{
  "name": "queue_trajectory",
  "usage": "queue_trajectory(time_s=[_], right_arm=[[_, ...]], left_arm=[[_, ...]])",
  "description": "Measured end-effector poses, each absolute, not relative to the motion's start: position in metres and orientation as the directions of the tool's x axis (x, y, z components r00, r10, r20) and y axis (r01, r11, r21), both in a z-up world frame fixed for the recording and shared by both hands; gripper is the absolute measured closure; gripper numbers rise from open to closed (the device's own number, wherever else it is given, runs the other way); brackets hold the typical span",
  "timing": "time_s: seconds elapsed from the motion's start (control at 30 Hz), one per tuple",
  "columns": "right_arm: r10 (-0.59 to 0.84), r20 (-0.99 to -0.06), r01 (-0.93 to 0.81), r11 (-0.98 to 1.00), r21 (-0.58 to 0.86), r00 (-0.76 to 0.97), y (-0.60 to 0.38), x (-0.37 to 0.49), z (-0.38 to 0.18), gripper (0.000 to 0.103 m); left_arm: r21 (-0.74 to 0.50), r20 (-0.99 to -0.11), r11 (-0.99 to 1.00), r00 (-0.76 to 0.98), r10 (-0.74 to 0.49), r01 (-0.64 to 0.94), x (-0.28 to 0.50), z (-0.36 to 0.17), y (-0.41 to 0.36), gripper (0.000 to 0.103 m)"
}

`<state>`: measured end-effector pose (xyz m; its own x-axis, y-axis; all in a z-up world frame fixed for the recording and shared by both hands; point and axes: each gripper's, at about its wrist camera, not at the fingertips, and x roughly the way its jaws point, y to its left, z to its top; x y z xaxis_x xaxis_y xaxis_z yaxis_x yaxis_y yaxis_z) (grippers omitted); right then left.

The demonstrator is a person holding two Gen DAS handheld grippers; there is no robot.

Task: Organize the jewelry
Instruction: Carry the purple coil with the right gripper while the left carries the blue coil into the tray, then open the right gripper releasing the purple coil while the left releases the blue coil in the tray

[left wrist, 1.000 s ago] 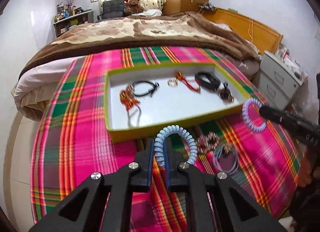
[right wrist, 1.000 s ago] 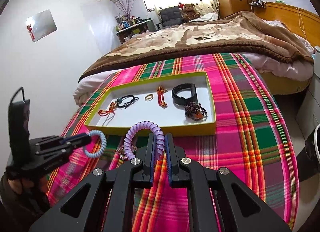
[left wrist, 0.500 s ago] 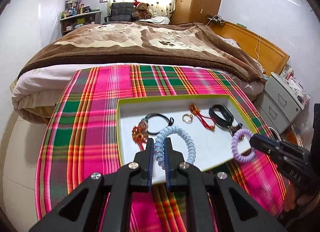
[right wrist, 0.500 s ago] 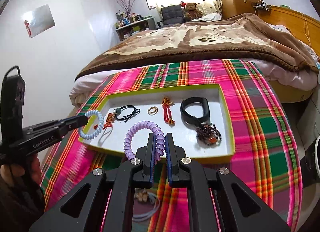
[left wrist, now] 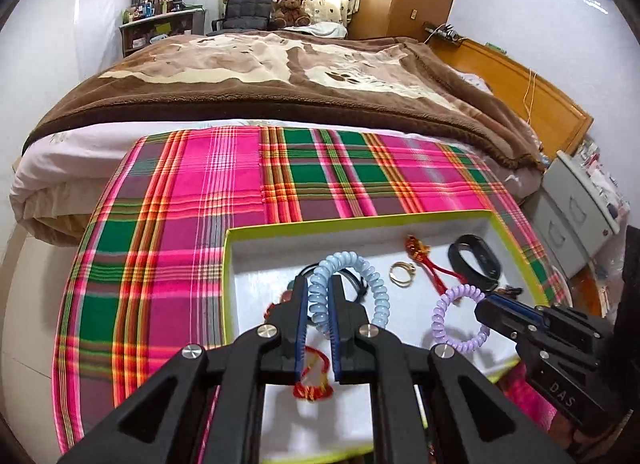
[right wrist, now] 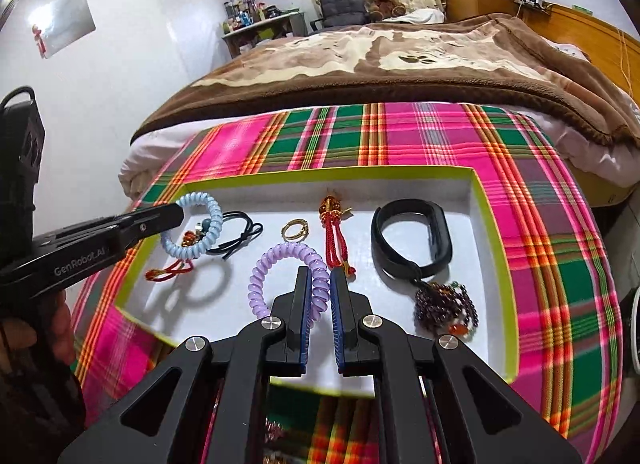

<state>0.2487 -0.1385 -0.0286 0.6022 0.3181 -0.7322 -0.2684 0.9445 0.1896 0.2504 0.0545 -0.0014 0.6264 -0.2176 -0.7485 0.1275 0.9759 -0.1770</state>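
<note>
Two coil bands: my left gripper [left wrist: 318, 310] is clamped on the blue coil band [left wrist: 347, 291], my right gripper [right wrist: 320, 306] on the purple coil band [right wrist: 286, 274], both over the tray [right wrist: 494, 238] holding six pieces ahead.

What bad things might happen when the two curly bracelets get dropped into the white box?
1. The blue coil bracelet, held by the left gripper, hangs right over the black cord and red tassel charm, so it may land on them and tangle.
2. The purple coil bracelet in the right gripper is near the gold ring; a springy bounce might knock it.
</note>
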Motion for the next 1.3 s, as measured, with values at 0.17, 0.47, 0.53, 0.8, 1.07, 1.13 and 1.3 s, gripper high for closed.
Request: queue_trajectory(time_s=[0.17, 0.47, 0.53, 0.8, 1.07, 1.13, 1.3], right_arm=[[0.301, -0.747, -0.267, 0.948, 0.171, 0.593, -0.132, 0.257, -0.034, 0.094], [0.241, -0.765, -0.278, 0.957, 0.084, 0.598, -0.120, 0.262, -0.042, 0.094], [0.236, -0.770, -0.277, 0.957, 0.081, 0.593, -0.120, 0.264, -0.044, 0.094], [0.220, -0.773, -0.271, 0.960, 0.064, 0.595, -0.119, 0.266, -0.046, 0.093], [0.216, -0.761, -0.276, 0.960, 0.051, 0.612, -0.118, 0.262, -0.043, 0.088], [0.222, -0.759, -0.279, 0.959, 0.055, 0.612, -0.119, 0.260, -0.043, 0.084], [0.225, -0.749, -0.278, 0.959, 0.056, 0.623, -0.121, 0.254, -0.039, 0.082]], left_arm=[[-0.186, -0.764, 0.976, 0.607, -0.219, 0.118, 0.260, -0.012, 0.055, 0.093], [-0.187, -0.780, 0.978, 0.591, -0.206, 0.093, 0.266, -0.022, 0.058, 0.093], [-0.187, -0.780, 0.977, 0.589, -0.209, 0.100, 0.268, -0.023, 0.056, 0.093], [-0.193, -0.787, 0.978, 0.583, -0.204, 0.082, 0.271, -0.025, 0.059, 0.092], [-0.208, -0.782, 0.975, 0.586, -0.213, 0.077, 0.268, -0.023, 0.058, 0.069], [-0.205, -0.780, 0.976, 0.591, -0.205, 0.069, 0.267, -0.021, 0.058, 0.068], [-0.207, -0.772, 0.975, 0.600, -0.210, 0.074, 0.259, -0.015, 0.057, 0.068]])
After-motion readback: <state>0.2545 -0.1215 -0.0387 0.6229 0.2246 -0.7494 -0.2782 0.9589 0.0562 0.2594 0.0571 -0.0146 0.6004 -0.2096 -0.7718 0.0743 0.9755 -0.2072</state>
